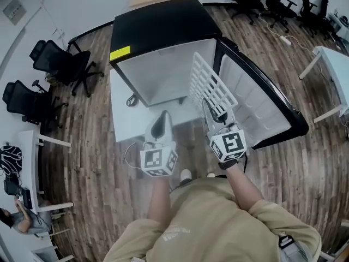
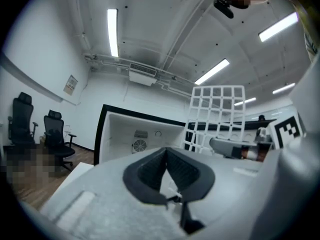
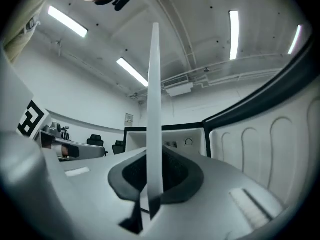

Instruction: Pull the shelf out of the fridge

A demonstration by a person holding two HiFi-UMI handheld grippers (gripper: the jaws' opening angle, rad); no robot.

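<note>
A black mini fridge (image 1: 163, 26) stands open with a bare white inside (image 1: 158, 75). Its door (image 1: 262, 97) is swung out to the right. The white grid shelf (image 1: 210, 86) is outside the cabinet, standing on edge and tilted in front of the door. My right gripper (image 1: 219, 115) is shut on the shelf's near edge. In the right gripper view the shelf (image 3: 154, 109) shows edge-on, running up from between the pads. My left gripper (image 1: 158, 125) hangs shut and empty to the left, in front of the fridge opening. The shelf (image 2: 217, 114) also shows in the left gripper view.
Black office chairs (image 1: 60, 64) stand at the left and more chairs (image 1: 272, 1) at the far right. White desks (image 1: 332, 59) flank the room, with a seated person (image 1: 13, 217) at the lower left. The floor is wood planks, with a cable (image 1: 131, 100) by the fridge.
</note>
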